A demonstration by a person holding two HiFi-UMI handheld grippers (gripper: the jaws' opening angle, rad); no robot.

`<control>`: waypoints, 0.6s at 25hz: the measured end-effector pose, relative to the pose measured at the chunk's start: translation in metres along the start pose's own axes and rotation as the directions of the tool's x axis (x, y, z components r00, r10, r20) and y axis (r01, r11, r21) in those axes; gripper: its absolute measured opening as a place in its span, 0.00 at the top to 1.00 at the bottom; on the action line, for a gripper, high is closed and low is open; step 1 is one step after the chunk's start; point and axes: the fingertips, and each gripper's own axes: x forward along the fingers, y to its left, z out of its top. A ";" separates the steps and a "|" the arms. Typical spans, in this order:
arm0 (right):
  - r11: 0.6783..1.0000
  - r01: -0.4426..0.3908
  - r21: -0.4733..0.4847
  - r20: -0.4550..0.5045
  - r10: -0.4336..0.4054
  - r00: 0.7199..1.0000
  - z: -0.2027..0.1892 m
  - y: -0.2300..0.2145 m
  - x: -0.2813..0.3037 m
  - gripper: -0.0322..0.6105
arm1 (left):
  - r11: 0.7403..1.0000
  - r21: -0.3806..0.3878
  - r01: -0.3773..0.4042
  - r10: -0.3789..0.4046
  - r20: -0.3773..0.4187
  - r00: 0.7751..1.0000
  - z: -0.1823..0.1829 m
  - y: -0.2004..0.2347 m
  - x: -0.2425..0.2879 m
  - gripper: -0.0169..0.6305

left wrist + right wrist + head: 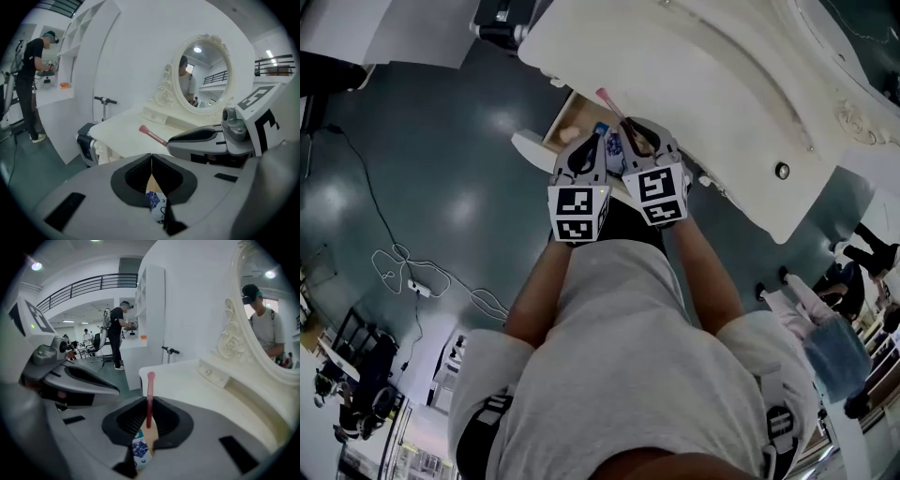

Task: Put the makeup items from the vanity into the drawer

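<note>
Closest to the head camera is the person's pale T-shirt (619,375), filling the lower half of that frame, with both forearms reaching up to the frame's middle. The two marker cubes sit there just beside each other.

At centre frame in its own view, the right gripper (149,416) is clenched on a thin pink makeup stick (150,394). The stick runs straight up through the closed jaws, and its rounded pink tip stands clear above the fingertips. In the head view that tip pokes out toward the upper middle, by the edge of the white vanity top (694,84).

The left gripper (151,164) has its jaws pressed together with nothing between them. In its view the stick shows at centre, jutting leftward out of the neighbouring gripper over the vanity, with the oval mirror (206,75) at upper right.

Below both pairs of jaws lies the open drawer (567,127), its wood-coloured inside showing. A blue-and-white patterned item (139,446) shows in the gap just under the fingertips, at the bottom centre of each gripper view.
</note>
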 end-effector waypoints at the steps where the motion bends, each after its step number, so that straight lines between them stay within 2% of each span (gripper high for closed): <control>1: 1.000 -0.013 -0.003 -0.004 0.013 1.000 -0.002 0.004 0.002 0.87 | 1.000 -0.015 -0.012 0.012 -0.004 1.000 -0.005 0.004 0.000 0.96; 6: 0.997 -0.081 -0.018 -0.040 0.080 0.996 -0.021 0.021 0.009 0.87 | 0.995 -0.074 -0.068 0.066 -0.027 0.997 -0.030 0.018 0.001 0.96; 11: 0.989 -0.143 -0.027 -0.093 0.140 0.986 -0.045 0.037 0.029 0.87 | 0.990 -0.093 -0.110 0.105 -0.062 0.993 -0.052 0.027 0.000 0.96; 15: 0.987 -0.161 0.028 -0.110 0.163 0.980 -0.063 0.049 0.042 0.87 | 0.988 -0.092 -0.125 0.116 -0.094 0.989 -0.068 0.034 0.004 0.96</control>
